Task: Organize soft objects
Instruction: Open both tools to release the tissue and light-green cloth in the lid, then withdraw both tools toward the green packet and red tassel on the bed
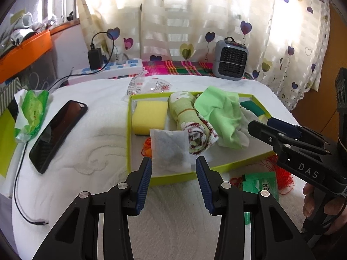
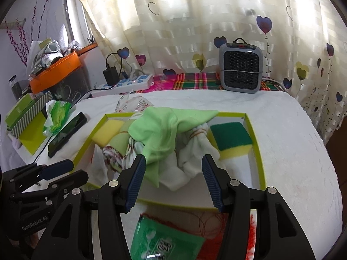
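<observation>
Both my tools gape empty: left tool [image 1: 173, 169] just short of the white sachet [image 1: 171, 149] in the green tray [image 1: 130, 134], right tool [image 2: 171, 173] over the green cloth [image 2: 160, 134]. Sorting continues; next I close on the sachet squarely.

I see the tray [image 1: 130, 130] lying mid-tabletop [image 1: 86, 156], holding a sponge [image 1: 149, 117] at its left end, a rolled towel [image 1: 186, 119] beside it, a cloth [image 1: 223, 117] further right, and a scrub sponge [image 2: 232, 138] at its right end. The phone [image 1: 56, 134] lies left of the tray; the heater [image 1: 231, 60] stands at the back edge.
</observation>
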{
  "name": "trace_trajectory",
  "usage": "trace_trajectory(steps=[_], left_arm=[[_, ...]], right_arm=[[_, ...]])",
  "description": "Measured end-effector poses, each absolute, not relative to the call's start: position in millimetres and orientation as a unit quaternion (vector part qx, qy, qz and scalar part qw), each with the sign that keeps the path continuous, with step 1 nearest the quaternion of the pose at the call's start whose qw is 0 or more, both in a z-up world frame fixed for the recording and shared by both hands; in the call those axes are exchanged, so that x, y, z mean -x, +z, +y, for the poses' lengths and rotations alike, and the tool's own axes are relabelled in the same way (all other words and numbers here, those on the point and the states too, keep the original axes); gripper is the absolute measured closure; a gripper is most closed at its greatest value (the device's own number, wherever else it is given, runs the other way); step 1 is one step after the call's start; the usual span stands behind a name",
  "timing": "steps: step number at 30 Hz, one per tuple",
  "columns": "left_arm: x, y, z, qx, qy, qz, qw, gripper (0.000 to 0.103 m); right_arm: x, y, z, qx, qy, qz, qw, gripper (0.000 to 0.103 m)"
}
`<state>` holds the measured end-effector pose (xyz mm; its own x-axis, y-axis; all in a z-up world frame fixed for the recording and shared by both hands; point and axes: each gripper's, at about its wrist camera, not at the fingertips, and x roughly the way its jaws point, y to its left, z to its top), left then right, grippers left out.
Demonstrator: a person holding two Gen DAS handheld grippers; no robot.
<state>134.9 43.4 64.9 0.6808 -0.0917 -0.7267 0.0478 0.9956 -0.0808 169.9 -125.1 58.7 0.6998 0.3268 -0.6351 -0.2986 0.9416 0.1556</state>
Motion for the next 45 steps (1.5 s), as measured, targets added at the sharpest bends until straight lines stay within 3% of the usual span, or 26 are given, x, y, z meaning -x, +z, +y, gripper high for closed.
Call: trace_trajectory(steps=[36,39,45], left_arm=[[-105.7,38.5,-19.3,0.045,-0.169,0.443,0.880,0.062],[-106.5,33.9,-30.0,0.041,-0.178,0.450,0.874,0.053],[-107.0,31.0,-44.5,0.036,-0.181,0.456,0.871,0.052]], right_arm=[[-97.0,30.8,-212.9,-0.076,0.087,0.375,0.920,0.048],[-95.3,30.6,-214.6,-0.078,0.089,0.374,0.920,0.048],[-93.7,28.1,-217.1,-0.084,0.094,0.375,0.918,0.048]])
